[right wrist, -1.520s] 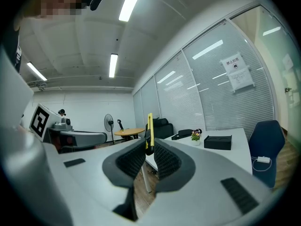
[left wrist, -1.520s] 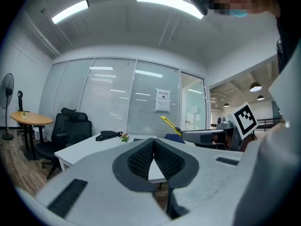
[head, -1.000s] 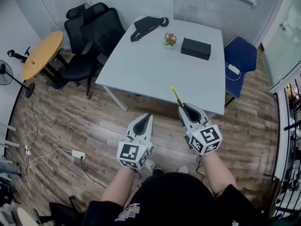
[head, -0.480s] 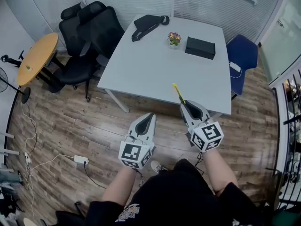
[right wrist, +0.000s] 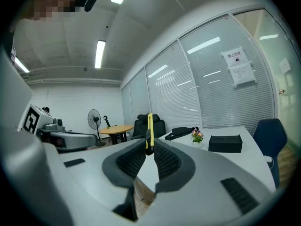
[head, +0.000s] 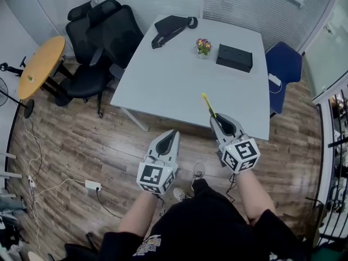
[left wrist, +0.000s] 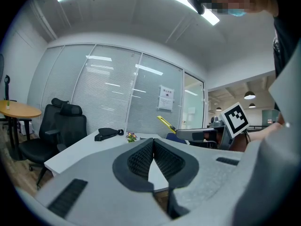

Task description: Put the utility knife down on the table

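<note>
A slim yellow utility knife (head: 207, 104) sticks out forward from my right gripper (head: 216, 117), which is shut on its rear end. It hovers over the near edge of the white table (head: 174, 80). In the right gripper view the knife (right wrist: 149, 132) stands upright between the jaws. My left gripper (head: 169, 136) is shut with nothing in it, held over the wooden floor short of the table. From the left gripper view I see the knife (left wrist: 165, 123) and the right gripper off to the right.
On the table's far side lie a black bag (head: 171, 28), a small flower pot (head: 204, 47) and a black box (head: 234, 57). Black office chairs (head: 103, 37) stand left of the table, a blue chair (head: 283, 68) at its right. A round wooden table (head: 41, 67) is far left.
Both grippers have drifted slightly forward toward the table, and the knife tip now reaches a little further over its near edge. Jaws are unchanged.
</note>
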`<act>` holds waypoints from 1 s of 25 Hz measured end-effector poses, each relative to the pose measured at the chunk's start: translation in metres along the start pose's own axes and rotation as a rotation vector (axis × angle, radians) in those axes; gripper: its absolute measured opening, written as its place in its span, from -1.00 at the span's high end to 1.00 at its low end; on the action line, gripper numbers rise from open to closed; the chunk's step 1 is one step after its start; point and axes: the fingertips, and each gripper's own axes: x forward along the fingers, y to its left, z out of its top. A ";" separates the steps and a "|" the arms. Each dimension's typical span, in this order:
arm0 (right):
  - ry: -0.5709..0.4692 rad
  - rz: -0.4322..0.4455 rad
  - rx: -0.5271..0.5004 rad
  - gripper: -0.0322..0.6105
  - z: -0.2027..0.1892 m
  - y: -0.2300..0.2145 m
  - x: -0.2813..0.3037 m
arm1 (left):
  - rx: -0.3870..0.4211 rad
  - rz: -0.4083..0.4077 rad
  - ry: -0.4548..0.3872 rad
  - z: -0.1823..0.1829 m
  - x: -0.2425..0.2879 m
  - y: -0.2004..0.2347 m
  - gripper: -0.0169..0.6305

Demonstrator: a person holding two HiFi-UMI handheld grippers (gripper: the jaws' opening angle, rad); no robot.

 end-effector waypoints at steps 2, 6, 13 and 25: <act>0.002 0.004 0.003 0.72 0.001 -0.011 0.010 | 0.001 0.005 0.005 0.001 0.014 0.005 0.93; 0.010 0.015 0.009 0.72 0.004 -0.039 0.029 | 0.001 0.013 0.019 0.001 0.047 0.012 0.93; 0.020 0.038 0.020 0.72 0.006 -0.084 0.062 | -0.004 0.034 0.028 0.003 0.101 0.023 0.93; 0.020 0.043 0.022 0.72 0.009 -0.114 0.097 | 0.009 0.020 0.023 0.012 0.149 0.035 0.93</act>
